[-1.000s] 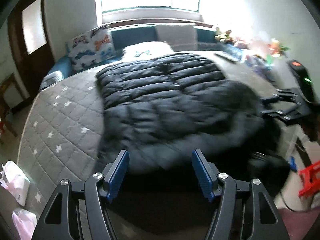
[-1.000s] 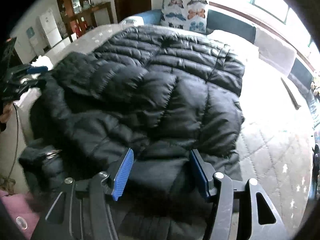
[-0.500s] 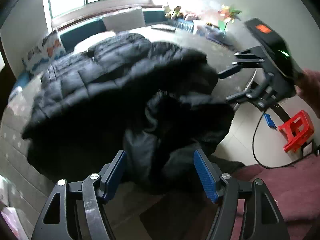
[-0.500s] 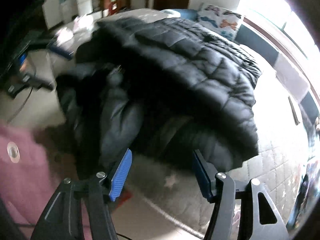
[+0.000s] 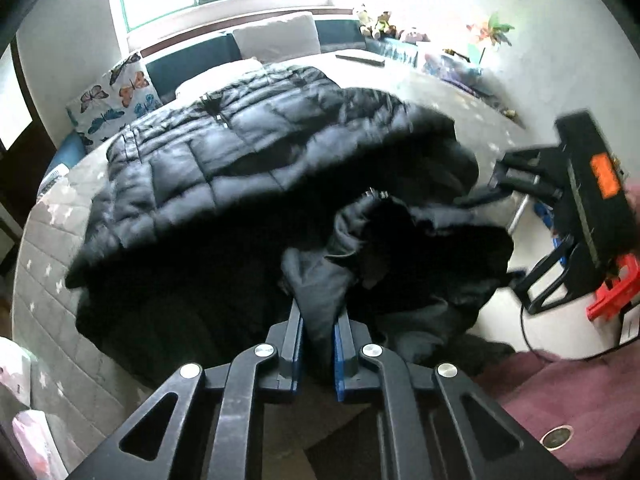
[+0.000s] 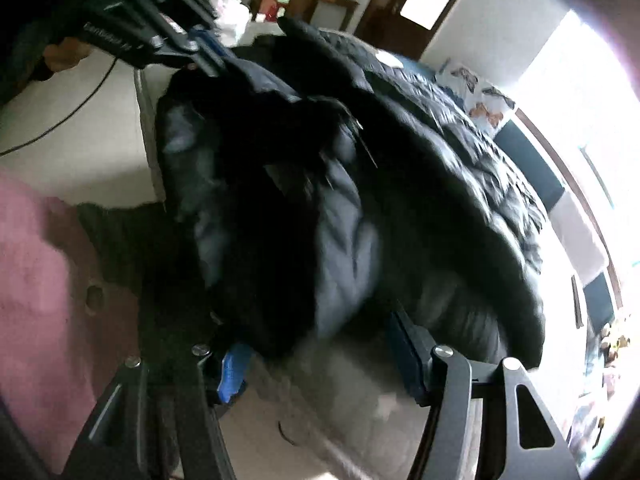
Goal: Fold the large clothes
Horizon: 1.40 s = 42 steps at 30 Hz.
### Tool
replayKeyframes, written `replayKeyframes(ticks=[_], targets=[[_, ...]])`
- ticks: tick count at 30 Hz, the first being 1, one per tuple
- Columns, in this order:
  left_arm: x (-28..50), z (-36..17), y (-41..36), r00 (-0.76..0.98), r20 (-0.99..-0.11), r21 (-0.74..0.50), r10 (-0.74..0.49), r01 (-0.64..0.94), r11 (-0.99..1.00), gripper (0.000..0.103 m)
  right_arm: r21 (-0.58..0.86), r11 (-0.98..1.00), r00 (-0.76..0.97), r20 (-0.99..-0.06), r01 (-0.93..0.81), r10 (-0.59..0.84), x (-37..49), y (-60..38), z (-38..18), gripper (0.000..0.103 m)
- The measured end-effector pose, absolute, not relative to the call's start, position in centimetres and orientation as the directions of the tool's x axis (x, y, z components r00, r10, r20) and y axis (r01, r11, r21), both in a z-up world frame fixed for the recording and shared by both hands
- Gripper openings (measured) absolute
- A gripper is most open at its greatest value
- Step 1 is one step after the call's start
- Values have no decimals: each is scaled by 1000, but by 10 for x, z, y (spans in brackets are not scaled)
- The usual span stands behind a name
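One black puffer jacket lies across the bed, its near edge hanging over the side; the left gripper is clamped on a fold of it; the right gripper is spread wide, the jacket's edge between its fingers, ungripped; one butterfly pillow sits behind.

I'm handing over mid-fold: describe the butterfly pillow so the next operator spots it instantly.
Start at the big grey star-quilted bed with the black puffer jacket spread over it. Look past the jacket's far left corner, under the bright window: the butterfly pillow leans there. Unlike the plain white cushion nearby, it is printed with colourful butterflies.
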<state>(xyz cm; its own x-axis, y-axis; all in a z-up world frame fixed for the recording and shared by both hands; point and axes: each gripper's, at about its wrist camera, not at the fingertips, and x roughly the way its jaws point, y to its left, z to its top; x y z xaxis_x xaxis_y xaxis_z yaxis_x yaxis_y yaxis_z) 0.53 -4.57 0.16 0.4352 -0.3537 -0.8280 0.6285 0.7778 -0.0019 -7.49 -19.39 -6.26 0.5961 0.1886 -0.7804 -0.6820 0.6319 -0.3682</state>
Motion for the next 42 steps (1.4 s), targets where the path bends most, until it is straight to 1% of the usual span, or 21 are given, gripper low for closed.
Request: replayKeyframes(ticks=[3,4,5,6,8,9,10,12,14,15,20,22,26,29,31,32,33,34,36,38,42], targets=[[16,14,-41,426,-821,-35,-379,627,779,12,-334,645,579,-788,-687,208,-64,-187,-61,67],[18,17,-38,420,-821,-47,-386,626,779,13,-316,652,573,-789,-689,222,-60,-186,-59,62],[19,20,-34,412,-823,-56,-391,626,778,16,-300,665,567,-792,-684,226,-57,-187,-56,47],[19,21,-31,409,-824,-59,-392,627,777,17,-271,691,556,-801,-670,224,-51,-190,-53,37],[15,24,-19,413,-817,-62,-402,630,774,18,-172,738,522,-808,-652,273,-42,-202,-40,32],[11,26,-13,418,-809,-66,-412,632,772,21,-129,760,515,-805,-637,295,-37,-205,-33,29],[8,28,-7,429,-801,-65,-417,631,773,26,-85,779,509,-799,-621,319,-32,-210,-24,29],[-2,37,10,469,-779,-47,-416,617,785,57,-37,800,511,-786,-599,347,-25,-215,-10,27],[-15,45,27,530,-747,-11,-402,595,804,74,-10,811,519,-773,-586,365,-18,-218,1,26],[-19,47,32,546,-739,3,-395,589,808,76,-1,815,522,-769,-580,370,-17,-218,4,26],[-33,32,42,571,-754,81,-325,572,816,77,18,834,550,-744,-551,380,-1,-217,17,25],[-32,20,33,595,-756,144,-272,557,818,77,17,836,558,-738,-548,380,1,-218,20,25],[-29,-4,14,679,-711,315,-181,539,782,77,12,839,567,-732,-544,378,6,-219,26,25],[-22,-20,4,731,-670,405,-128,505,762,77,13,843,572,-729,-538,376,6,-220,28,25],[-19,-27,1,753,-648,439,-114,492,752,76,12,845,577,-725,-535,375,4,-221,28,25],[-19,-31,-3,771,-627,467,-109,485,739,71,15,847,580,-722,-532,377,4,-221,28,25],[-20,-33,-4,783,-613,487,-106,480,730,58,18,848,581,-720,-530,379,2,-222,28,25],[-20,-34,-5,786,-609,492,-108,481,726,53,19,848,583,-718,-529,380,1,-222,28,25],[-24,-29,-6,792,-598,481,-123,477,736,37,17,849,592,-709,-528,382,-4,-222,28,25],[-29,-22,-3,799,-586,456,-134,462,761,31,6,847,605,-697,-531,385,-13,-223,30,24],[-43,-10,6,791,-584,367,-180,456,811,27,-3,843,625,-672,-539,397,-31,-226,35,23]])
